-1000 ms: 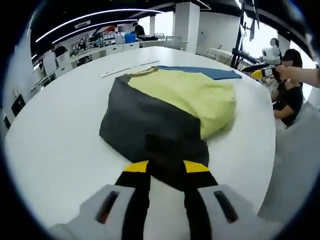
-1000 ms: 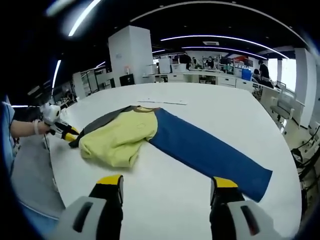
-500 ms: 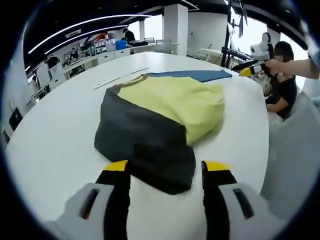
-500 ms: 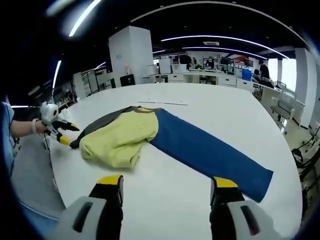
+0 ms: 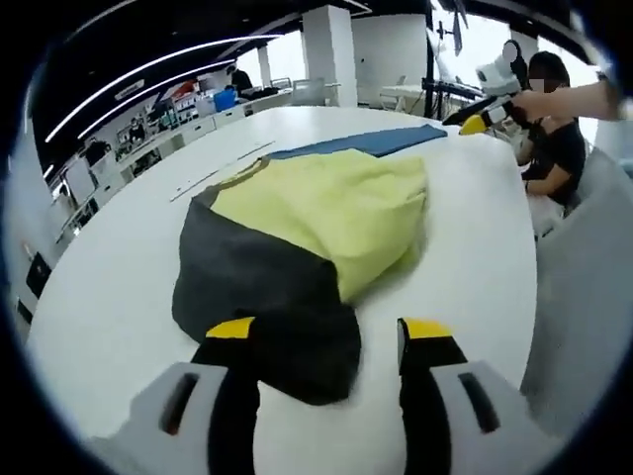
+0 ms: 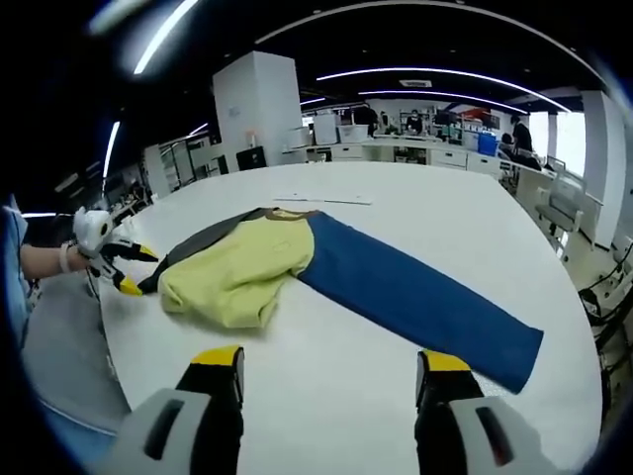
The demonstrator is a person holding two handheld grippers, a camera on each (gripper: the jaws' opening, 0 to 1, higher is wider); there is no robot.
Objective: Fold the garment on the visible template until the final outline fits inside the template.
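1. On the big white table (image 6: pixel 396 218) lies the garment (image 6: pixel 297 267), a colour-block top: yellow body, dark grey sleeve, blue sleeve.
2. Yellow body (image 5: pixel 336 198) is bunched and humped up near the middle of the cloth, not flat.
3. Dark grey sleeve (image 5: pixel 257 287) is folded in a thick pile at the table's near edge in the left gripper view; its end lies between the left gripper's jaws.
4. Left gripper (image 5: pixel 331 341): jaws spread wide, yellow-tipped, one on each side of the grey cloth end, gripping nothing. Cannot tell if the tips touch the table.
5. Left gripper (image 6: pixel 127 269) seen in the right gripper view too: held by a hand (image 6: pixel 74 259) at the table's left edge, jaws parted, just beside the grey sleeve tip.
6. Blue sleeve (image 6: pixel 415 302) stretches out flat and long across the table, away from the yellow body toward the right edge of the right gripper view.
7. Right gripper (image 6: pixel 331 371): jaws wide apart, empty, over bare tabletop, well apart from the garment.
8. Right gripper (image 5: pixel 485 94) also shows at the far side in the left gripper view, near the blue sleeve's end, held by a hand (image 5: pixel 554 99); jaw state cannot be told there.
9. Thin pale strip (image 6: pixel 321 201) lies on the table just beyond the collar.
10. Seated person in dark top (image 5: pixel 554 148) beyond the table edge.
11. Background: white pillar (image 6: pixel 259 109), desks, ceiling light strips.
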